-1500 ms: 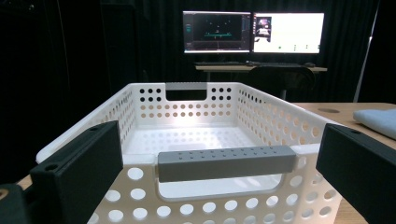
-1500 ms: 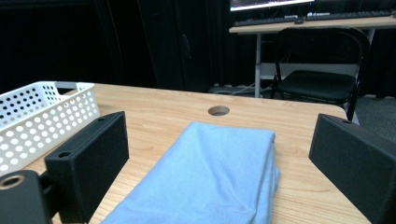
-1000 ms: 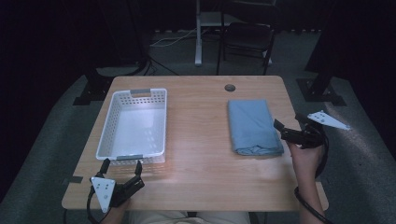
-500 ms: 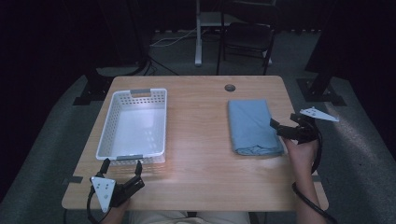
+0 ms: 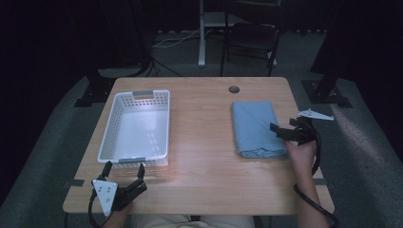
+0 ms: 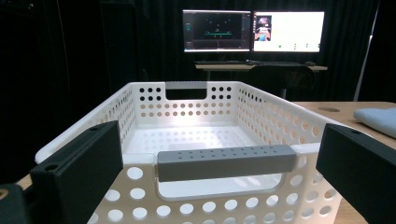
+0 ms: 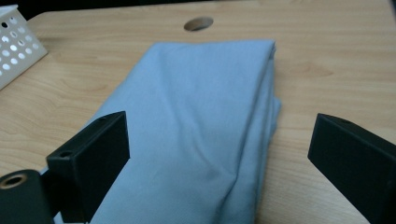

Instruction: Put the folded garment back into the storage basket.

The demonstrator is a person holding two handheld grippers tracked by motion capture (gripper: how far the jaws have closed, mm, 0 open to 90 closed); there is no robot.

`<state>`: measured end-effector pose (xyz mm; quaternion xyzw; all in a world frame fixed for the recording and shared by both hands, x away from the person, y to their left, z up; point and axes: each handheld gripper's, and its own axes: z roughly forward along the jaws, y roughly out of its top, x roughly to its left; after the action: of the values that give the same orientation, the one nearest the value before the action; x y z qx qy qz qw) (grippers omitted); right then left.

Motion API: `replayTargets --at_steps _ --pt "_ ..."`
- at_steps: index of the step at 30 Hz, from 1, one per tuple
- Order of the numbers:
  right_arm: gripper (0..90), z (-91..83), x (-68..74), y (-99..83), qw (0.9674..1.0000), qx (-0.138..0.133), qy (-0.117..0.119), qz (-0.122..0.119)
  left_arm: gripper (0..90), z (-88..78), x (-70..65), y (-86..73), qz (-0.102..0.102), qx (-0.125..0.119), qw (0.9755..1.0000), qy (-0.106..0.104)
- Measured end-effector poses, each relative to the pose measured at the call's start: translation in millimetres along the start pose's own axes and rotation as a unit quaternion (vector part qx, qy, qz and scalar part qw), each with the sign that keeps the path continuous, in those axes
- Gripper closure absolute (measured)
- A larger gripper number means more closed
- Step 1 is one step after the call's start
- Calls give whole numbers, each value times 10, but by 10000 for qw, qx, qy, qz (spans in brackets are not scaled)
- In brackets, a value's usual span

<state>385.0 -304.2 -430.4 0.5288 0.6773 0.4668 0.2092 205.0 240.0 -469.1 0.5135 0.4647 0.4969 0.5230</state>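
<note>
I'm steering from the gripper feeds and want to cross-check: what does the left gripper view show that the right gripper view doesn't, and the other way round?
Left gripper view alone: the white perforated plastic basket's inside, its grey handle bar, and two lit monitors on a far desk. Right gripper view alone: the round hole in the wooden tabletop and the cloth's stacked folds. Shared: the folded light-blue cloth, the basket (just a corner in the right gripper view), the wooden table, and each gripper's own open black jaws.

Basket lies left of folded cloth, seemingly well apart.
</note>
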Motion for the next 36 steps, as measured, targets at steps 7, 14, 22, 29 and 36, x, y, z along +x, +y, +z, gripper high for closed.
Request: replayTargets --at_steps 7,14,22,29,36 --pt "51 95 -51 -45 9997 228 82 91 18 -1 0 0 -5 -2 10000 -2" --pt "51 154 -68 -80 9993 355 86 35 18 -1 0 0 -5 -2 10000 -5" --pt "53 217 -78 -106 9985 396 369 -57 18 -5 -1 -1 -12 -19 10000 20" --pt "54 302 -84 -147 9973 627 379 -72 18 -5 -1 -1 -10 -17 10000 19" --pt "34 424 18 -141 9917 1176 182 -482 18 -6 -2 -2 -22 -34 10000 16"
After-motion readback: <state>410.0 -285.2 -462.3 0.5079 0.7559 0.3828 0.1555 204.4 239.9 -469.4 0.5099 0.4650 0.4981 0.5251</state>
